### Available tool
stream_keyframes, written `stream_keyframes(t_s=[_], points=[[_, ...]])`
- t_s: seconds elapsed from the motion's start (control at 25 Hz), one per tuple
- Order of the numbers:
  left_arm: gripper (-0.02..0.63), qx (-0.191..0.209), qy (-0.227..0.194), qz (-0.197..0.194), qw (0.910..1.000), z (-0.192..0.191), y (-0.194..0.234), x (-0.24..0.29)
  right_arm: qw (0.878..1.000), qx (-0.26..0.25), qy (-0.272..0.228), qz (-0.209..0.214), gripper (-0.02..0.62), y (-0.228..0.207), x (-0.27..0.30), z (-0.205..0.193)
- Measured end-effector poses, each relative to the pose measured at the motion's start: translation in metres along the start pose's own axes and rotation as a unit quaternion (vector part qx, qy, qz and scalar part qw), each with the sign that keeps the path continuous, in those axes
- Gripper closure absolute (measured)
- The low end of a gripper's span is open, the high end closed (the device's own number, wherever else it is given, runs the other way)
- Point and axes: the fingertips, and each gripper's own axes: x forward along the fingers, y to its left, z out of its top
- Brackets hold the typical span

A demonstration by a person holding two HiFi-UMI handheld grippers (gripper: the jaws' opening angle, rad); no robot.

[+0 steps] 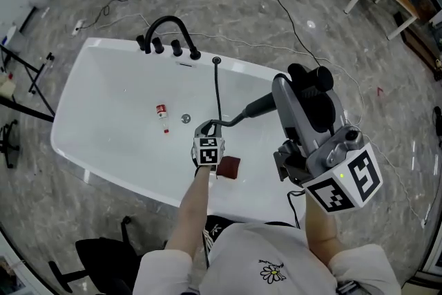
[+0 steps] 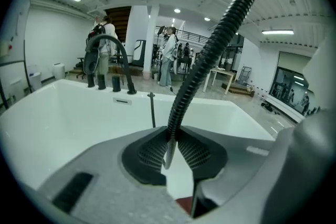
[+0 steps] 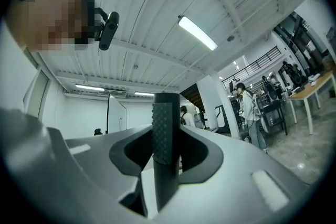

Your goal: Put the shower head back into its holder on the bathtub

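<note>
The white bathtub [image 1: 76,100] lies below me, with a small black holder [image 1: 216,61] on its far rim; that holder [image 2: 151,96] shows as a thin post in the left gripper view. A black ribbed hose [image 1: 218,93] runs from there to my left gripper [image 1: 207,126]. In its own view the left gripper [image 2: 170,152] is shut on the hose [image 2: 210,55], which rises up and to the right. The dark shower head [image 1: 257,107] slants up to my right gripper [image 1: 297,83]. Its knurled handle [image 3: 165,134] stands clamped in the right gripper [image 3: 167,157].
A black arched faucet [image 1: 169,31] with knobs stands on the far rim left of the holder. A small red-and-white bottle [image 1: 161,110] and the drain [image 1: 186,119] are in the tub. A dark red thing [image 1: 229,166] lies at the near rim. Cables cross the floor; tables stand at the back right.
</note>
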Motion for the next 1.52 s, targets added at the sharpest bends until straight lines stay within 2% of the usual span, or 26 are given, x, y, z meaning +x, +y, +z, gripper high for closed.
stream_keyframes(t_s=[0.12,0.24,0.36,0.48,0.56,0.88,1.08,1.24,1.32,1.4,1.52], points=[[0.546,0.02,-0.041,0.031,0.9985,0.055,0.019,-0.017,1.0,-0.01,-0.021,-0.003,0.468,0.003,-0.016,0.021],[0.546,0.041,-0.112,0.06,0.9911,0.131,0.053,-0.032,0.999,-0.02,-0.037,-0.012,0.468,0.007,-0.016,0.026],[0.546,0.08,-0.19,0.071,0.976,0.213,0.066,-0.055,0.999,-0.004,-0.044,-0.018,0.468,0.005,-0.016,0.023],[0.546,0.125,-0.259,0.063,0.9556,0.284,0.055,-0.079,0.998,0.024,-0.054,-0.018,0.468,0.001,-0.017,0.02],[0.546,0.149,-0.295,0.053,0.9423,0.319,0.043,-0.093,0.997,0.031,-0.062,-0.022,0.468,-0.002,-0.019,0.019],[0.546,0.196,-0.38,0.022,0.9036,0.398,-0.005,-0.125,0.994,0.017,-0.105,-0.039,0.469,-0.017,-0.029,0.039],[0.546,0.249,-0.425,0.018,0.8701,0.461,-0.038,-0.142,0.989,0.005,-0.139,-0.041,0.469,-0.034,-0.032,0.065],[0.546,0.262,-0.451,0.011,0.8533,0.501,-0.047,-0.151,0.987,0.001,-0.158,-0.041,0.469,-0.046,-0.027,0.077],[0.546,0.279,-0.451,0.015,0.8475,0.512,-0.047,-0.149,0.986,0.0,-0.163,-0.041,0.469,-0.051,-0.023,0.079],[0.546,0.286,-0.448,0.016,0.8471,0.517,-0.044,-0.144,0.986,0.001,-0.164,-0.045,0.469,-0.057,-0.019,0.078],[0.546,0.28,-0.432,0.02,0.8572,0.51,-0.031,-0.126,0.987,0.004,-0.155,-0.05,0.469,-0.064,-0.011,0.071]])
